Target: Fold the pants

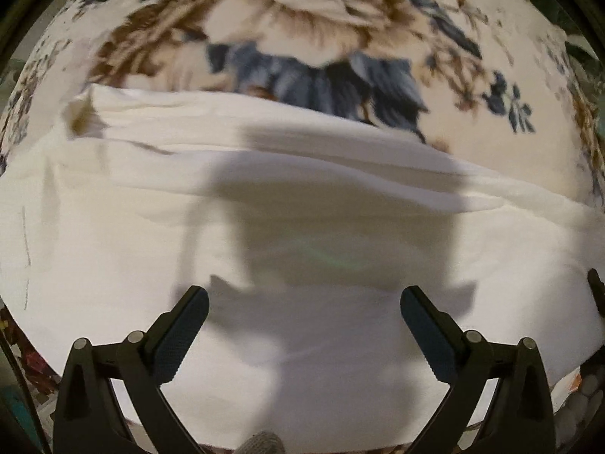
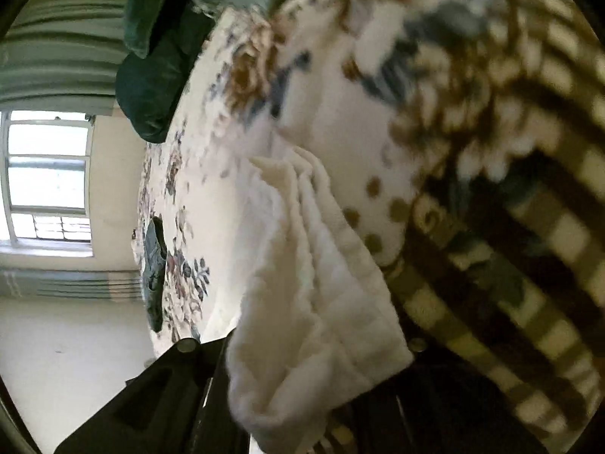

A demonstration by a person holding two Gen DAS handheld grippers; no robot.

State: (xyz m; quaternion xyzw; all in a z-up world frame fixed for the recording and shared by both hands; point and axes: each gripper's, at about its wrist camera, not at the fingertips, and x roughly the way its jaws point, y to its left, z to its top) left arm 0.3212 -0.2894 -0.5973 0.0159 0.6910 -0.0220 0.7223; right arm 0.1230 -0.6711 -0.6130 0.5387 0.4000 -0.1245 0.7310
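Observation:
The white pants [image 1: 264,208] lie spread across the floral bedspread [image 1: 321,19] in the left wrist view, with a folded edge along their far side. My left gripper [image 1: 304,325] hovers just above them, jaws wide apart and empty, its shadow on the cloth. In the right wrist view a bunched, layered part of the white pants [image 2: 314,321] fills the space between the jaws of my right gripper [image 2: 317,389]. The cloth hides the fingertips, and the gripper appears shut on it. That view is tilted sideways.
A dark green cushion [image 2: 151,75] lies at the far end of the bed. A grey-green garment [image 2: 153,265] sits at the bed's edge. A window [image 2: 45,178] and curtains are beyond. A brown striped border [image 2: 529,265] of the bedspread is close by.

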